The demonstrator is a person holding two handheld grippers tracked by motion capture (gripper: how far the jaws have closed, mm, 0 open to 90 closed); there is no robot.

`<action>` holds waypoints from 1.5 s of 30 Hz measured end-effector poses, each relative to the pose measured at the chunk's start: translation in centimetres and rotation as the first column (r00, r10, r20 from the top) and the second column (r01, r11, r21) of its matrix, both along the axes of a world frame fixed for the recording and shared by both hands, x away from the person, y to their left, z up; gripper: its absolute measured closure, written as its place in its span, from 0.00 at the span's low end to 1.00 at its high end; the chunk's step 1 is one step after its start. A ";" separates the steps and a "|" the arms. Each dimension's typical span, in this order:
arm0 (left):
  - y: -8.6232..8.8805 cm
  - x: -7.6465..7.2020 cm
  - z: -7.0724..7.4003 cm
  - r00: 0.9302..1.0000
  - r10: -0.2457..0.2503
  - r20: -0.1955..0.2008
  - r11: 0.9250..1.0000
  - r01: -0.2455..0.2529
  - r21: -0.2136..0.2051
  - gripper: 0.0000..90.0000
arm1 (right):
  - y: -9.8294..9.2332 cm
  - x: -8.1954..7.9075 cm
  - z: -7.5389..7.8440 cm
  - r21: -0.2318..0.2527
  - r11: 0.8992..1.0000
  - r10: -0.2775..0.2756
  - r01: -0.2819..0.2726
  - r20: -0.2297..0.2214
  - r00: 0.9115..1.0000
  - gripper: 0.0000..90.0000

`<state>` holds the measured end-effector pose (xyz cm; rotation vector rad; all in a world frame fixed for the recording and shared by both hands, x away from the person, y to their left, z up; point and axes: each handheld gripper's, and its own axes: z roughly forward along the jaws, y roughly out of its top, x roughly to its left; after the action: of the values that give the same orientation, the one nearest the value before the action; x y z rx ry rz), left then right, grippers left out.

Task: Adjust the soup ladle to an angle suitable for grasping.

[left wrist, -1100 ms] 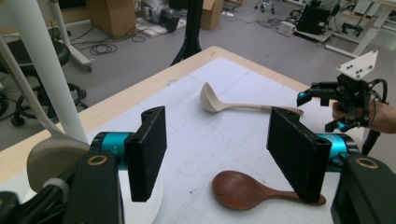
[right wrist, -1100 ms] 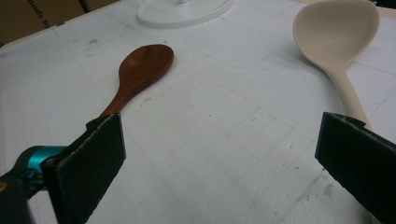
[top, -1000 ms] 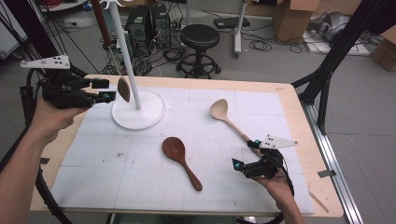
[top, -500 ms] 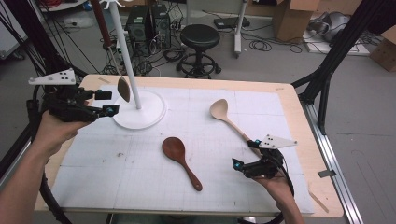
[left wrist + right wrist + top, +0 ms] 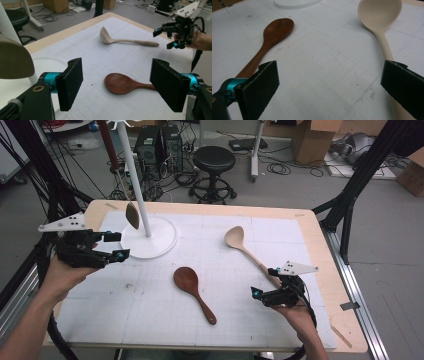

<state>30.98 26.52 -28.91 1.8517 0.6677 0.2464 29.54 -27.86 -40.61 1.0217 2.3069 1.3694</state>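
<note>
A dark spoon [image 5: 132, 215] hangs beside the pole of a white stand [image 5: 160, 245]; its bowl [image 5: 13, 62] looms at the left of the left gripper view. My left gripper [image 5: 116, 245] hovers left of the stand's base, open; its jaws have just been opening, with nothing between them. A brown wooden spoon [image 5: 186, 280] lies mid-mat, seen beyond those jaws [image 5: 125, 86]. A pale ladle [image 5: 235, 237] lies right of it, handle toward my right gripper [image 5: 264, 281]. That gripper [image 5: 332, 90] is open over bare mat, with the ladle handle [image 5: 387, 50] running to its right jaw.
A white gridded mat [image 5: 225, 320] covers the wooden table [image 5: 320, 240]. Behind the table stand a black stool [image 5: 214, 162], cables and cardboard boxes. A black frame leg [image 5: 350, 200] rises at the right edge.
My left gripper has come down and toward the near edge, away from the hanging spoon, with its jaws a little wider. The right gripper and both lying spoons have kept still.
</note>
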 end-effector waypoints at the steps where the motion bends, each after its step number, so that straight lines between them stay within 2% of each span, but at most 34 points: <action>1: -0.1 -0.1 -0.2 1.000 0.001 -0.002 1.000 -0.001 0.001 0.30 | -0.1 0.1 0.0 -0.006 1.000 -0.004 0.004 -0.005 1.000 0.01; 9: -0.5 -1.1 -1.6 1.000 -0.002 -0.002 1.000 0.002 -0.014 0.25 | -0.6 1.0 0.2 -0.044 0.998 -0.034 0.033 -0.023 0.999 0.01; 11: -0.7 -1.3 -2.0 1.000 0.003 -0.001 1.000 -0.003 -0.003 0.23 | -0.8 1.2 0.4 -0.056 0.998 -0.038 0.036 -0.024 0.999 0.01; 20: -0.9 -2.1 -3.7 1.000 0.011 -0.012 1.000 -0.011 -0.002 0.18 | -1.3 2.1 1.5 -0.091 0.995 -0.046 0.044 -0.026 0.999 0.03; 22: -1.1 -2.2 -4.1 1.000 0.013 -0.010 1.000 -0.013 0.001 0.17 | -1.4 2.3 1.4 -0.090 0.995 -0.044 0.041 -0.033 0.998 0.07; 36: -1.5 -2.9 -5.9 0.999 0.036 -0.024 0.999 -0.036 0.021 0.08 | -1.6 4.0 0.4 -0.130 0.989 -0.085 0.076 -0.062 0.994 0.07; 45: -1.6 -2.9 -7.1 0.998 0.046 -0.039 0.998 -0.044 0.036 0.06 | -1.7 4.9 -0.3 -0.133 0.987 -0.099 0.087 -0.087 0.991 0.07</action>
<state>28.12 24.94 -35.98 1.8806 0.7373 0.2524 34.47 -29.51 -40.87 1.1586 2.3469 1.1434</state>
